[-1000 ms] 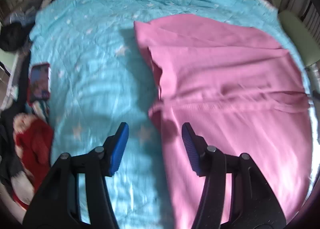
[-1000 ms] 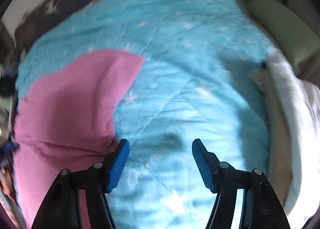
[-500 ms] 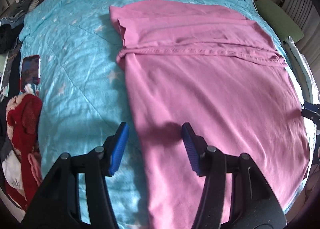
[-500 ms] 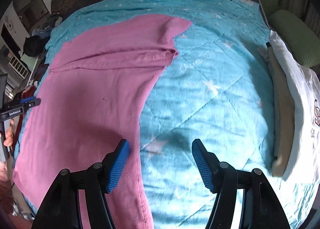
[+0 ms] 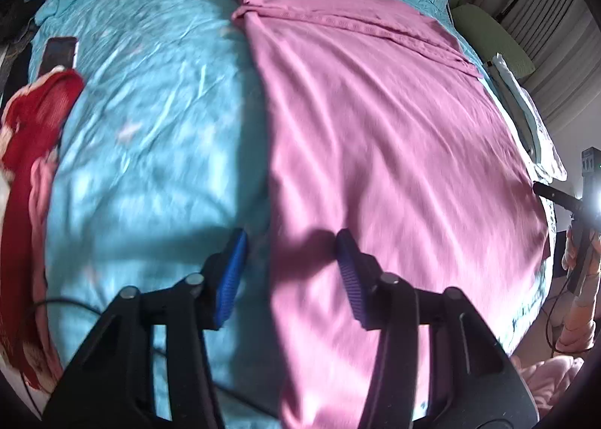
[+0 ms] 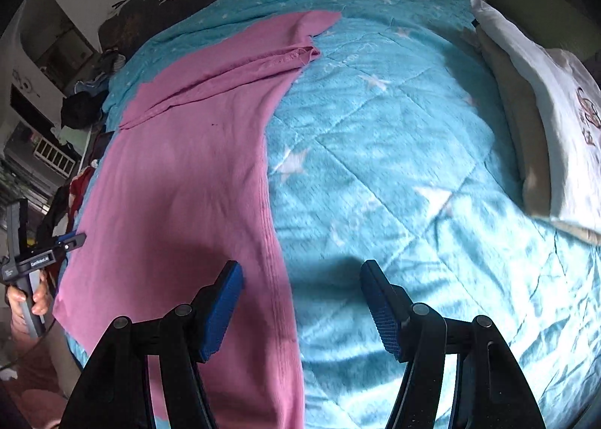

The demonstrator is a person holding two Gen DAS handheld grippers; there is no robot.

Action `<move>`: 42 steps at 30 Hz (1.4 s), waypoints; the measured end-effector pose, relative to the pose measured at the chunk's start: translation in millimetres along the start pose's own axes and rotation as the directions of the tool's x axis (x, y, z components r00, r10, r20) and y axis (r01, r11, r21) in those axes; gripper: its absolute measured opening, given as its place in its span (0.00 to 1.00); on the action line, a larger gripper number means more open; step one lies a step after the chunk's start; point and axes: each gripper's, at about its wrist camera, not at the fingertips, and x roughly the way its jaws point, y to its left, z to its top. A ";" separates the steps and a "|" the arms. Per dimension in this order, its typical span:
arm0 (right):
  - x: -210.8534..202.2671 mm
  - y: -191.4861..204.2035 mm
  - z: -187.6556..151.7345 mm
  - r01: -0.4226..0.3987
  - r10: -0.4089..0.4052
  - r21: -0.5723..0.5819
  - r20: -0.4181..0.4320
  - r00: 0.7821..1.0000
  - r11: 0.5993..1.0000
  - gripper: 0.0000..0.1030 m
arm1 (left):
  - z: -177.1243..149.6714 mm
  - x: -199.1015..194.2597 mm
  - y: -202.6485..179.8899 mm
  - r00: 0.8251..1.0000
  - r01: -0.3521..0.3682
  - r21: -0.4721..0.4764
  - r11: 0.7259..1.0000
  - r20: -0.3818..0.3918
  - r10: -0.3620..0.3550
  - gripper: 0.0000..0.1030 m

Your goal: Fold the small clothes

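Left wrist view: one pink knit garment [image 5: 394, 151], spread flat on a turquoise star-print quilted bedspread [image 5: 150, 121], its far end folded over along a stitched hem. Left gripper [image 5: 291, 264], black frame with blue ribbed pads, hovers over the garment's left edge; the jaws have just been closing, yet a clear gap remains and the pads press on no cloth. At the bed's left side lie a red and white plush garment [image 5: 33, 121] and a dark flat phone [image 5: 58, 53]. Right wrist view: the same pink garment [image 6: 180, 196] fills the left half of the bedspread [image 6: 394, 166], its right edge running down between the blue pads. Right gripper [image 6: 300, 301] stands moderately wide above that edge, holding nothing. A stack of folded white and beige cloth [image 6: 544, 110] lies at the bed's right side. The left gripper [image 6: 71, 241], small at the frame's left margin, is held in a person's hand [image 6: 26, 297].
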 end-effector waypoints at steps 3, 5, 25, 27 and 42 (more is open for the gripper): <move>-12.3 -7.9 -17.5 -0.031 0.030 0.034 0.027 0.999 0.999 0.65 | -23.0 -11.0 1.7 1.000 0.008 -0.003 1.000 0.004 -0.008 0.31; -20.1 -12.6 -31.8 -0.038 0.036 0.074 0.031 0.999 0.997 0.65 | -35.6 -16.5 1.6 1.000 0.018 0.006 1.000 0.001 -0.018 0.15; -28.1 2.6 -82.0 -0.152 0.145 0.118 0.073 0.987 0.981 0.06 | -85.1 -36.4 -10.1 0.997 0.062 0.042 0.997 0.042 -0.064 0.05; -27.0 2.7 -85.1 -0.163 0.154 0.133 0.073 0.985 0.978 0.05 | -88.3 -45.7 -5.0 0.993 0.091 0.007 0.996 0.073 -0.092 0.05; -43.3 -6.3 -77.3 -0.241 0.226 0.168 0.100 0.969 0.956 0.14 | -103.7 -35.0 12.2 0.989 0.127 -0.069 0.990 0.081 -0.121 0.31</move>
